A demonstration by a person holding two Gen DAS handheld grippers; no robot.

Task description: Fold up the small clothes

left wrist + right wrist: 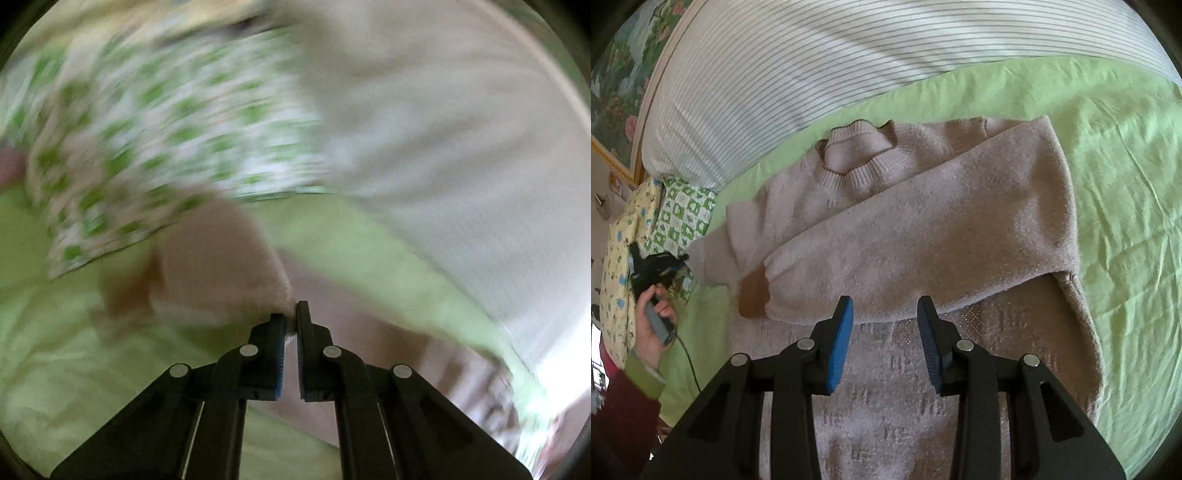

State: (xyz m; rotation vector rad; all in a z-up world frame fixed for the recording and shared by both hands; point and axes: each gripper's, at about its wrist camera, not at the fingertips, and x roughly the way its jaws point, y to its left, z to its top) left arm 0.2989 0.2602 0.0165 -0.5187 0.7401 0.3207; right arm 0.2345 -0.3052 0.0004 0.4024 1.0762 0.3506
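A small pale pinkish-beige knit sweater [908,236] lies face up on a light green bedsheet [1119,177], its ribbed collar [857,155] toward a striped pillow [820,62]. One sleeve [923,236] is already laid across the chest, its brown cuff [753,295] ending near the other side. The right gripper [885,314] hangs over the lower body of the sweater with its blue-padded jaws spread and nothing between them. The left gripper [291,319] has its jaws pressed together on a fold of the other sleeve [221,258], pinching it at the very tips; the left wrist view is badly smeared, so how much knit is caught cannot be told. From the right wrist view that gripper sits at the far edge, held in a hand [652,332] beside a green-and-white patterned cloth [687,218]. The sweater looks soft, thick and light, likely to droop and stretch where it is lifted rather than hold a crease, and fuzzy enough to grip well. Good holds would be the ribbed cuff, the hem corners or the shoulder seam, where the knit is denser and a pinch is less likely to slip.
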